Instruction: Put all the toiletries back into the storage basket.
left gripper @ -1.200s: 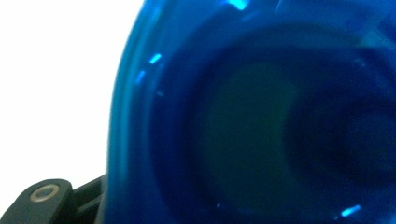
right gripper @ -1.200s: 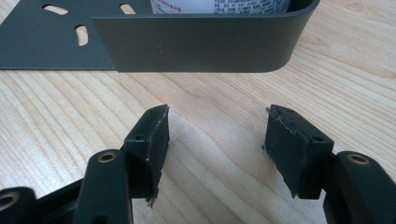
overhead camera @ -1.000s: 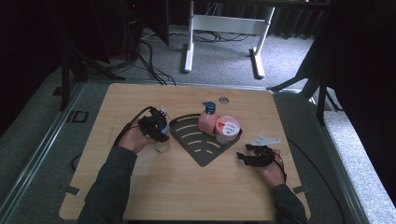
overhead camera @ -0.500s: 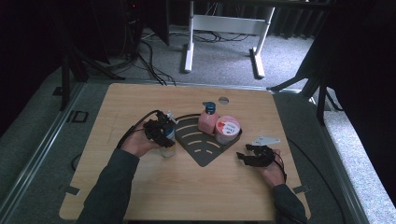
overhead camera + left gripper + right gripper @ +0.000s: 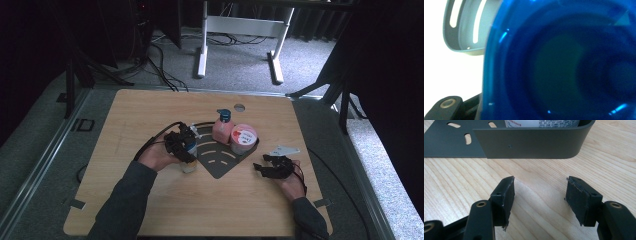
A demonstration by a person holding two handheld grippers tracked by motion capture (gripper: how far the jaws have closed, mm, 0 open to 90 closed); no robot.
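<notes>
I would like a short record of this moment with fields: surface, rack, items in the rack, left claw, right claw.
surface: wooden table
rack: dark corner rack with slotted base, lying flat on the table
items in the rack: pink bottle with blue cap, upright; pink-lidded tub beside it
left claw: left claw at the rack's left edge, over a small blue-capped bottle; blue cap very close to its camera; grip cannot be confirmed
right claw: right claw open, holding nothing, low over the table, facing the rack's wall

A blue-capped bottle point(image 5: 189, 159) stands upright beside the dark corner tray point(image 5: 220, 165).
</notes>
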